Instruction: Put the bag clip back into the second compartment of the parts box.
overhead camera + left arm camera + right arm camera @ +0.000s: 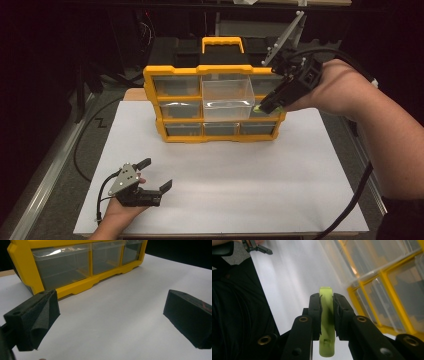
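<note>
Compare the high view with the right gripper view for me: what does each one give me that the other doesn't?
High view alone: the pulled-out clear drawer in the organizer's middle row, the black-and-yellow handle on top, and the whole white mat.

Right gripper view alone: the lime-green clip seen close up, clamped upright between the right gripper jaws, its tip poking past them.

Both: the yellow organizer, the right gripper at its right side, and the open left gripper over the mat.
</note>
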`<state>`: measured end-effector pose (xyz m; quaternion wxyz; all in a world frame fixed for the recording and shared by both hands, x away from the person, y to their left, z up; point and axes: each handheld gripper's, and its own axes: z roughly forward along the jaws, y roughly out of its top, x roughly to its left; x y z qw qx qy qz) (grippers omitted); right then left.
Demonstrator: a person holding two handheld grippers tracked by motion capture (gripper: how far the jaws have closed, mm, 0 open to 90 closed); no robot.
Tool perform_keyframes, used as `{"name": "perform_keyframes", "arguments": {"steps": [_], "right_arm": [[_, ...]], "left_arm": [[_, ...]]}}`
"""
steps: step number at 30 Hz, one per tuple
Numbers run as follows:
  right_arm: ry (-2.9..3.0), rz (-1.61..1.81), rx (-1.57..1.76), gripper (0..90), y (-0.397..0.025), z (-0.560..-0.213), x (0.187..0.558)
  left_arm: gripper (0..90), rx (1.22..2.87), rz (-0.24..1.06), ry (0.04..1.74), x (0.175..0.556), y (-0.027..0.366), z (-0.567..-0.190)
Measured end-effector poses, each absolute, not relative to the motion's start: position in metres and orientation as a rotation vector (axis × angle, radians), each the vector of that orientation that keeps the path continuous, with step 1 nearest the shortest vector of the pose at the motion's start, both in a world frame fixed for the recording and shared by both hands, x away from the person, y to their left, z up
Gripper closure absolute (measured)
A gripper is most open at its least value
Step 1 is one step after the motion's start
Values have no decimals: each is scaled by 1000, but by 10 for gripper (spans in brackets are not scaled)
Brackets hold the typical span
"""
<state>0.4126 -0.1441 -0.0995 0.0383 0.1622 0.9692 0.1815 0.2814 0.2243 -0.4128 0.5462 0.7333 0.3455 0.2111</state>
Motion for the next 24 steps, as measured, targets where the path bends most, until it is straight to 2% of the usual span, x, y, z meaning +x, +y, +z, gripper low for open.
{"name": "perform_keyframes", "arguments": {"steps": [24], "right_arm": [[2963,538,428,789,-90,-86,451]], "left_arm": [[16,1736,492,818,281,225,-413]]}}
